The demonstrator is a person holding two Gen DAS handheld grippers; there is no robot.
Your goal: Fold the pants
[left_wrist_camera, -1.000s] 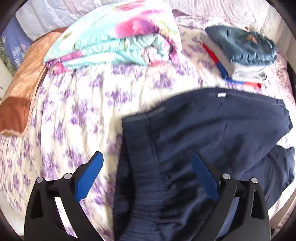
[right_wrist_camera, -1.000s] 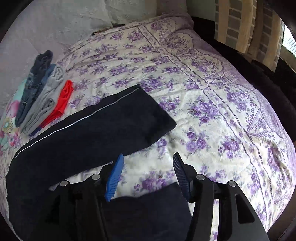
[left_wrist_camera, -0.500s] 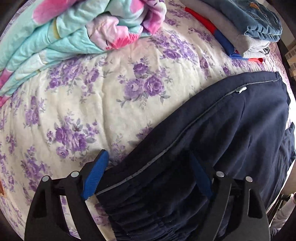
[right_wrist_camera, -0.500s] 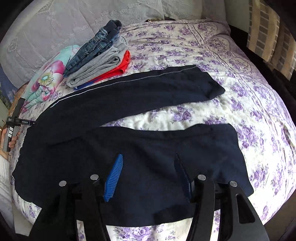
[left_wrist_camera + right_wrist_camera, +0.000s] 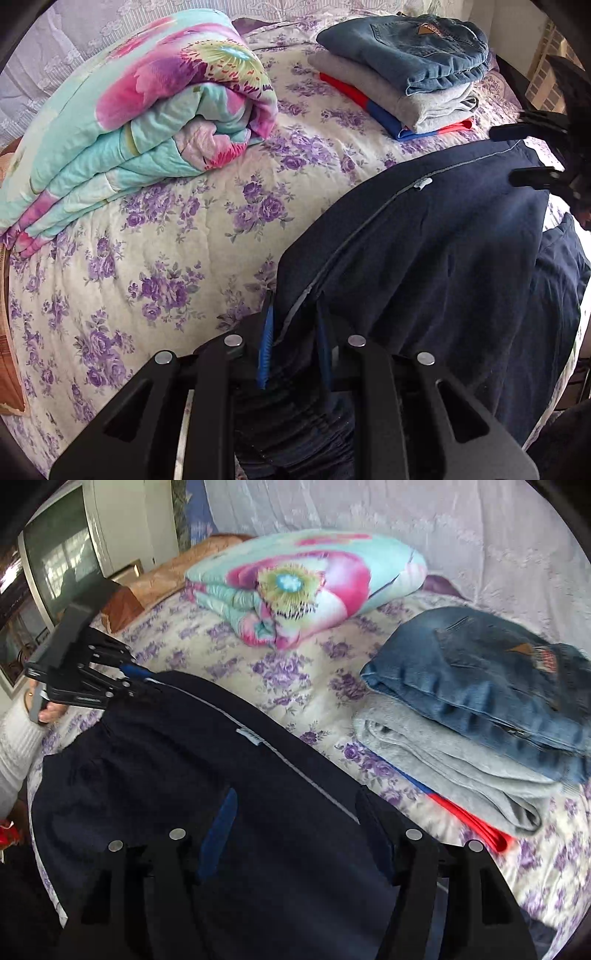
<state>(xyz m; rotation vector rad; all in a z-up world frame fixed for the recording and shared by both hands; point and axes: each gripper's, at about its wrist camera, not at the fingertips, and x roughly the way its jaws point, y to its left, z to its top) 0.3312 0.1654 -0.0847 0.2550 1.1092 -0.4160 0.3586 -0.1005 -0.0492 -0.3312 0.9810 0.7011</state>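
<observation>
Dark navy pants [image 5: 443, 258] with a thin grey side stripe lie spread on the floral bed; they also fill the lower half of the right wrist view [image 5: 221, 794]. My left gripper [image 5: 293, 343] is shut on the pants' waistband corner, and it shows from outside at the left of the right wrist view [image 5: 127, 677]. My right gripper [image 5: 299, 834] is open, its jaws wide apart over the pants near the grey stripe. It shows at the right edge of the left wrist view [image 5: 535, 155].
A folded turquoise and pink floral quilt [image 5: 140, 110] lies at the back left. A stack of folded jeans [image 5: 480, 686], grey and red clothes [image 5: 406, 74] sits close beside the pants. An old TV [image 5: 59, 565] stands beyond the bed.
My left gripper has closed on the waistband corner; it was open half a second ago. My right gripper has swung from the leg ends to the upper pants near the clothes stack.
</observation>
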